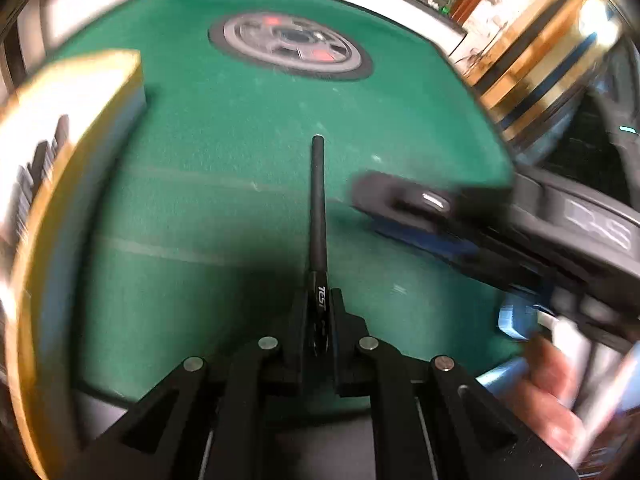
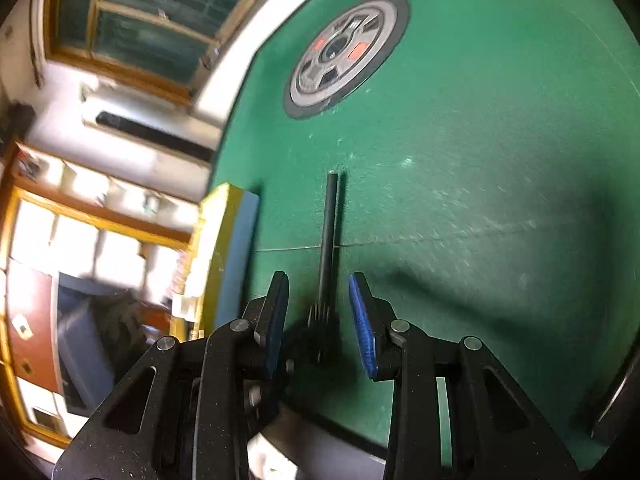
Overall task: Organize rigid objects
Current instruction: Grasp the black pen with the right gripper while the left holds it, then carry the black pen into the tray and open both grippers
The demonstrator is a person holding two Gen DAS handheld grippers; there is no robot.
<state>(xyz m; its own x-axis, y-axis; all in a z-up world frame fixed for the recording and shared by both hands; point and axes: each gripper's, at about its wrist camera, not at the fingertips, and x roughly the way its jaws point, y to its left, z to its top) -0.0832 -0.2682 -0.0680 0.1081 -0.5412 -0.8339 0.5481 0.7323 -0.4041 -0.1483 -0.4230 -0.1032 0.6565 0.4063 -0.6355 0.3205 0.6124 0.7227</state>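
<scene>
The left tongs [image 1: 318, 312] pinch a black pen [image 1: 319, 208] above the green tabletop [image 1: 240, 152]; the right tongs [image 2: 320, 320] gape wide around its handle end.

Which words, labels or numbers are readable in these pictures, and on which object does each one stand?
"TEST": white letters on the black pen, near the left claw.
Pale raised letters on the right claw body: too blurred.
Dark print on the yellow box: too blurred.

Both wrist views low over green felt table [image 1: 224, 128]
</scene>
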